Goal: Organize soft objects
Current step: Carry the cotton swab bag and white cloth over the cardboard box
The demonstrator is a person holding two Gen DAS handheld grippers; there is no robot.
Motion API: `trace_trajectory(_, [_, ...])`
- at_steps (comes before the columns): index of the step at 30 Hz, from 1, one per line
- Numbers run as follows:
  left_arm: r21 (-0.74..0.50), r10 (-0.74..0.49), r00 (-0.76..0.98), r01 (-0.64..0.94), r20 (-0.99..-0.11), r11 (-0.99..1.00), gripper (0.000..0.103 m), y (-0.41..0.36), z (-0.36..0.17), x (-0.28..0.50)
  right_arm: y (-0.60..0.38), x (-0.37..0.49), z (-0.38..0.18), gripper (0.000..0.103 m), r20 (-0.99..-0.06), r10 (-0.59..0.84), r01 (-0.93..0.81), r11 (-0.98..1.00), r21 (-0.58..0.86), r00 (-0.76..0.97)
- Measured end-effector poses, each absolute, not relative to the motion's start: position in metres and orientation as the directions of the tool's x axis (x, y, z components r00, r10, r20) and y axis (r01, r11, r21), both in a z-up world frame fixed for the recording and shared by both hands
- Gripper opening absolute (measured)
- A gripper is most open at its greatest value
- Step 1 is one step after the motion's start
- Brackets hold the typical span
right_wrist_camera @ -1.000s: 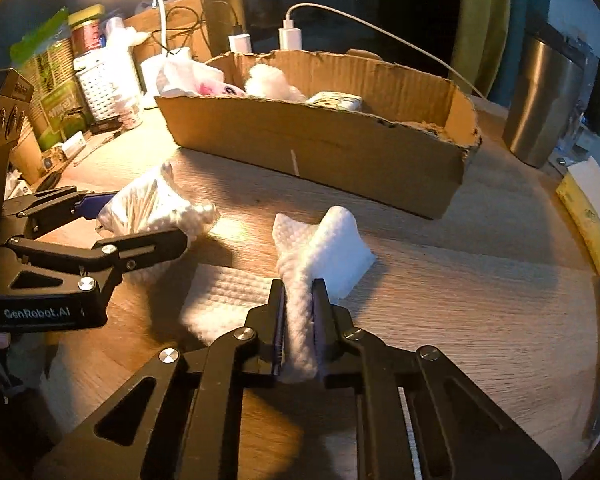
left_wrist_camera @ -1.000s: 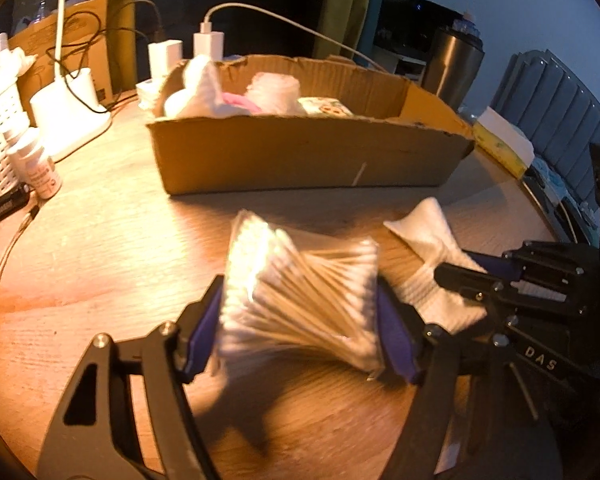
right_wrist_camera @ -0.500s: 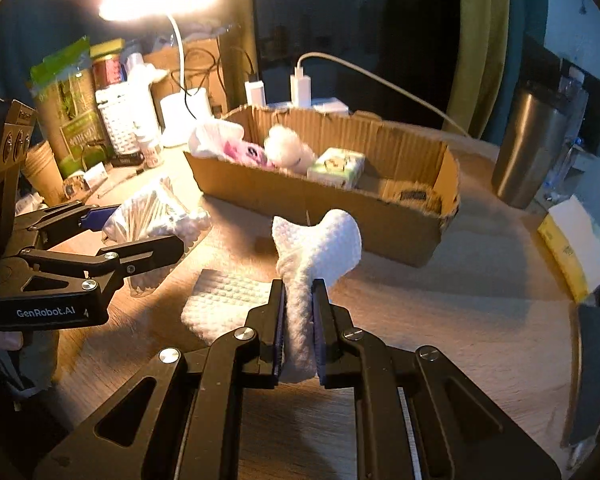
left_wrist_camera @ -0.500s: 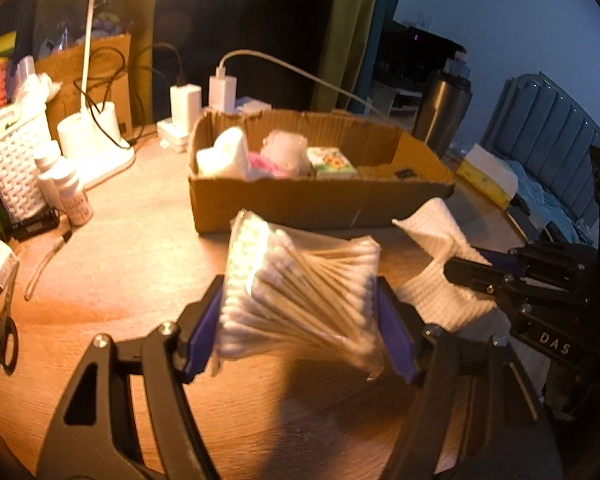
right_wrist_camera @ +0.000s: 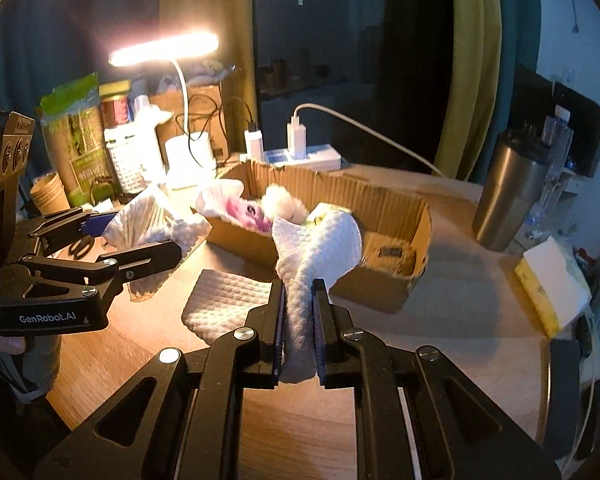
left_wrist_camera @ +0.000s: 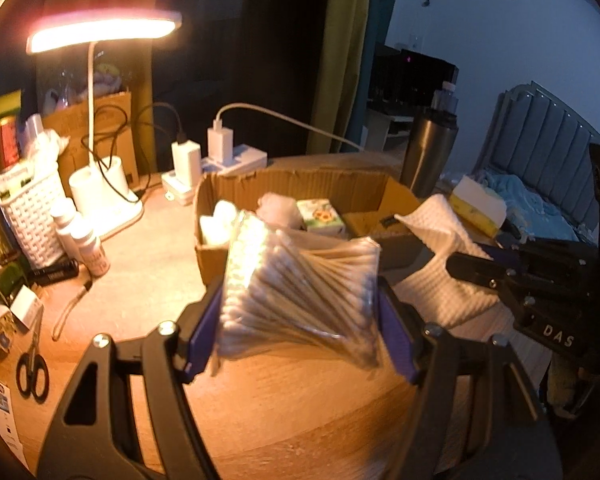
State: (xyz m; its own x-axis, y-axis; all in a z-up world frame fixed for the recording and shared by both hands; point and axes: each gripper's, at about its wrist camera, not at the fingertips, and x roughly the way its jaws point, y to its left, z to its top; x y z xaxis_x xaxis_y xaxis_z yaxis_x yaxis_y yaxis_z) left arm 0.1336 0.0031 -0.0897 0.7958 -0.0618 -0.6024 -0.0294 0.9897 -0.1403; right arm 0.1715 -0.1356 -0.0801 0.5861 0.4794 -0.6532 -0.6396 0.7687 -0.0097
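My left gripper (left_wrist_camera: 300,320) is shut on a clear bag of cotton swabs (left_wrist_camera: 300,288) and holds it above the wooden table, in front of the cardboard box (left_wrist_camera: 220,258). The bag also shows in the right wrist view (right_wrist_camera: 152,220). My right gripper (right_wrist_camera: 298,320) is shut on a white waffle cloth (right_wrist_camera: 320,248), lifted off the table with one end hanging down (right_wrist_camera: 228,308). The cloth shows in the left wrist view (left_wrist_camera: 440,256). The box (right_wrist_camera: 380,288) holds a white and pink cloth (right_wrist_camera: 236,208), a cotton ball (right_wrist_camera: 280,204) and a small printed pack (left_wrist_camera: 320,216).
A lit desk lamp (left_wrist_camera: 100,32), white basket (left_wrist_camera: 32,212), small bottles (left_wrist_camera: 88,240) and scissors (left_wrist_camera: 32,372) stand at the left. A power strip with chargers (right_wrist_camera: 300,152) lies behind the box. A steel tumbler (right_wrist_camera: 512,192) and a yellow-edged tissue box (right_wrist_camera: 552,284) are at the right.
Both grippers have risen well above the table with their loads. The cloth has lifted off the wood; the box now appears lower and its inside is visible.
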Motion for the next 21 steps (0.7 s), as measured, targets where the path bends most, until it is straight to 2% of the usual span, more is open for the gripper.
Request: trace_trajectory(21, [-0.094, -0.021, 0.849, -0.034, -0.528, 0.995, 0.072, -0.006, -0.039, 0.157, -0.149, 0.200, -0.035, 0.014, -0.566, 0.512, -0.638, 0.770, -0.033, 0.647])
